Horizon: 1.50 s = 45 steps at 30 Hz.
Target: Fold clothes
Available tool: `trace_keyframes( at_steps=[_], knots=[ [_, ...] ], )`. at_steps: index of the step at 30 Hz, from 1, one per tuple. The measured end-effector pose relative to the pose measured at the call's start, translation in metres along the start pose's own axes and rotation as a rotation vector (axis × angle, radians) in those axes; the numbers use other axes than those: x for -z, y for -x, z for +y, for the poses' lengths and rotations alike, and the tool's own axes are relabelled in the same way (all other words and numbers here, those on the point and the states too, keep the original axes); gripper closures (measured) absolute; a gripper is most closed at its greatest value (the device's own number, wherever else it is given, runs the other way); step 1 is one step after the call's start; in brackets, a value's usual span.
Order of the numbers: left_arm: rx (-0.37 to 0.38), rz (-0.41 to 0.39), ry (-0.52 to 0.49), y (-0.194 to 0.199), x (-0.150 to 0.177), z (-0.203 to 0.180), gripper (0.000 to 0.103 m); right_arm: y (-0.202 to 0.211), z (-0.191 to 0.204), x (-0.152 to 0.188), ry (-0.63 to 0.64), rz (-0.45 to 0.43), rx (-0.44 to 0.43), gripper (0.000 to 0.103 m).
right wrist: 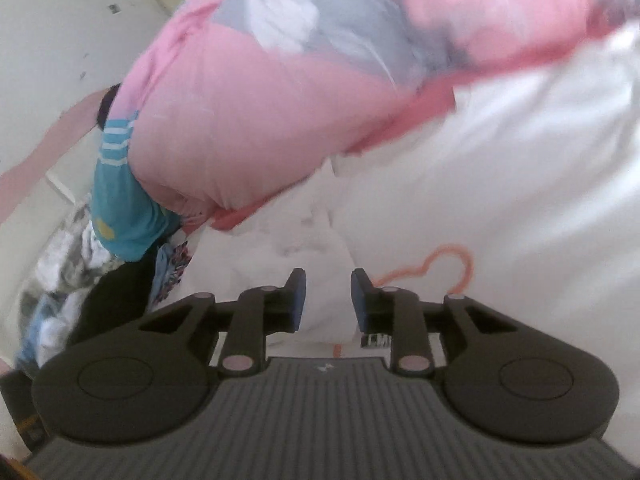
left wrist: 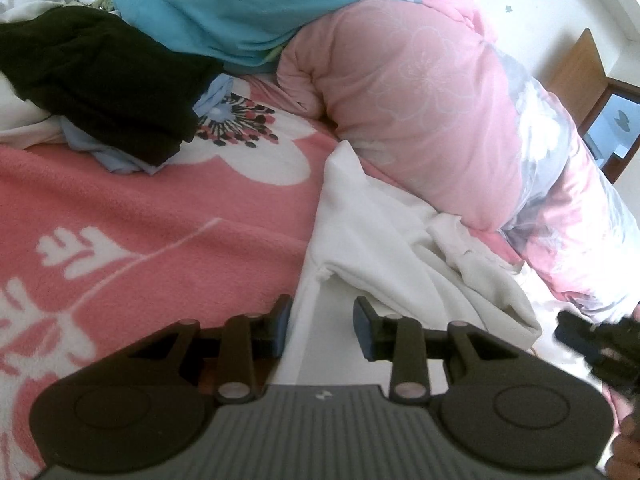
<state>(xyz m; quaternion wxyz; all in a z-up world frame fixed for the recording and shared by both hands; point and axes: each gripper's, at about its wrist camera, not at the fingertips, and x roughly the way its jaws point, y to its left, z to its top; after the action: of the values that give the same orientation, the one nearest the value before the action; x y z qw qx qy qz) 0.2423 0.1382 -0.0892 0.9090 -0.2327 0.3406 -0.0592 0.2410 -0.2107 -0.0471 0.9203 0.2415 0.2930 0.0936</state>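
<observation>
Your left gripper [left wrist: 322,328] hovers with its jaws parted and nothing pinched, straddling the straight edge of the white garment [left wrist: 400,240] where it meets the pink fleece blanket [left wrist: 160,224]. Your right gripper [right wrist: 328,300] is also spread and empty, over the same soft white cloth [right wrist: 520,200] with an orange outline print. Open blanket lies to the left; a puffy pink quilt [left wrist: 420,100] walls off the far side. Beyond sit a black garment [left wrist: 100,80] and a blue striped one [left wrist: 240,8], both crumpled.
</observation>
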Motion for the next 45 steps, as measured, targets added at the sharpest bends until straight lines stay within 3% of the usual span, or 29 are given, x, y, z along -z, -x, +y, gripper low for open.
trace_keyframes(
  at_steps=[5,10,13,14,15,16,21,26,31,35,41,45],
  knots=[
    [-0.001,-0.001,0.001,0.0,0.001,-0.001,0.068,-0.023,0.057,-0.004,0.346,0.011,-0.011,0.06],
    [0.002,0.001,0.003,0.0,0.001,0.0,0.068,-0.071,0.117,0.018,0.693,0.083,0.068,0.059],
    [0.005,0.003,0.005,0.0,0.001,0.001,0.068,-0.099,0.127,0.022,0.735,0.111,0.135,0.063],
    [0.006,0.004,0.005,0.0,0.001,0.001,0.068,-0.106,0.123,0.02,0.716,0.113,0.146,0.067],
    [0.007,0.004,0.006,0.0,0.001,0.001,0.068,-0.109,0.118,0.016,0.684,0.114,0.151,0.093],
    [0.007,0.004,0.006,0.0,0.001,0.001,0.068,-0.11,0.111,0.011,0.64,0.114,0.145,0.099],
    [0.002,0.002,0.001,-0.001,0.002,-0.001,0.068,-0.062,0.077,-0.015,0.378,-0.039,0.092,0.099],
    [0.0,0.0,0.0,-0.001,0.003,-0.001,0.068,-0.004,0.011,-0.021,0.008,-0.174,0.084,0.099],
    [0.001,0.001,0.001,-0.001,0.002,-0.001,0.068,0.025,-0.048,0.003,-0.231,-0.195,0.12,0.099],
    [0.003,0.003,0.004,-0.002,0.0,0.0,0.068,0.032,-0.078,0.019,-0.415,-0.185,0.09,0.099],
    [0.006,0.005,0.005,-0.002,-0.001,0.001,0.068,0.046,-0.087,0.022,-0.461,-0.268,0.065,0.095],
    [0.006,0.005,0.004,-0.002,-0.002,0.001,0.068,0.046,-0.079,0.021,-0.368,-0.172,0.071,0.095]
  ],
)
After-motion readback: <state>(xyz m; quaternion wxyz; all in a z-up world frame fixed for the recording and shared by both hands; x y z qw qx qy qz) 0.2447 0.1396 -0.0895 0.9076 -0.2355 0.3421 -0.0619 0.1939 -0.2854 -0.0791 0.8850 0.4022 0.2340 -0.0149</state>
